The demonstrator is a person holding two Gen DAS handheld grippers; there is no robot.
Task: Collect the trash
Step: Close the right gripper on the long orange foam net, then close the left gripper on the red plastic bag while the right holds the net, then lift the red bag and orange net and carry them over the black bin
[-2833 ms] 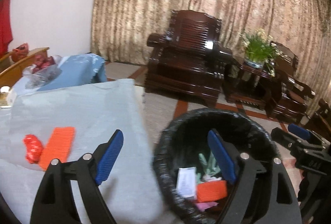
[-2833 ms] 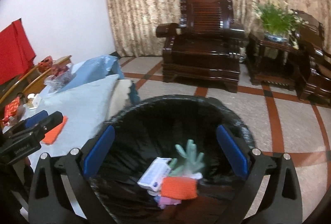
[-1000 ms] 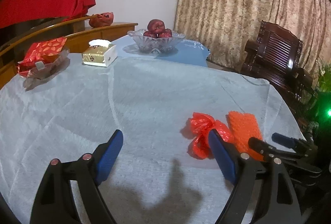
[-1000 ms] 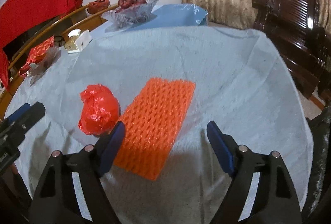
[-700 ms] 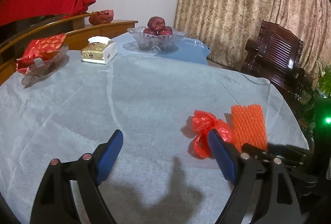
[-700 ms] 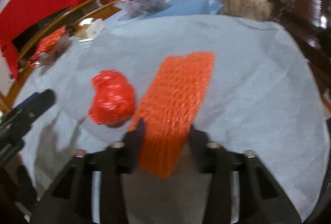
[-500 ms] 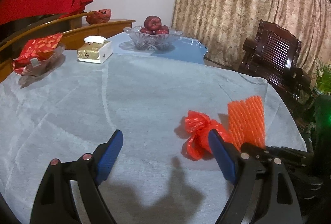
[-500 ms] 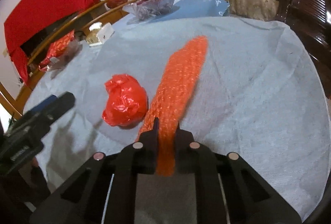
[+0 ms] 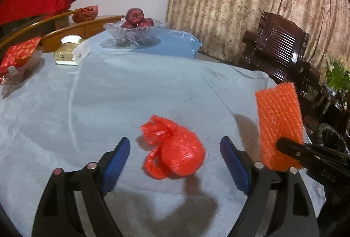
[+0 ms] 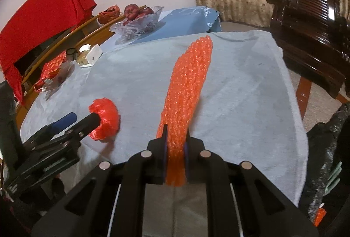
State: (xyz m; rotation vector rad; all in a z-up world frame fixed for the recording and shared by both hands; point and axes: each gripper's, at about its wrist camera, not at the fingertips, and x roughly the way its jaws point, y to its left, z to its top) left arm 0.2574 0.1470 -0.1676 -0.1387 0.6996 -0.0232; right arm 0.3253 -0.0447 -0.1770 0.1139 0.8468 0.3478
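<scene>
The orange foam net (image 10: 188, 88) is a long flat strip of knobbly mesh, bright and slightly glossy; seen from the right wrist it runs edge-on, its long axis pointing straight away from the right gripper (image 10: 175, 149) toward the far edge of the table (image 10: 251, 88); the jaws are clenched on its near end, and the rest stands lifted off the pale blue cloth; from the left wrist its broad face shows as an upright rectangle (image 9: 279, 125) near the table's right edge; the red plastic bag (image 9: 175, 149), crumpled and knotted with loose handles, lies on the cloth between the spread, released jaws of the left gripper (image 9: 175, 160); a black-lined trash bin (image 10: 328, 149) stands just beside the table's right edge
</scene>
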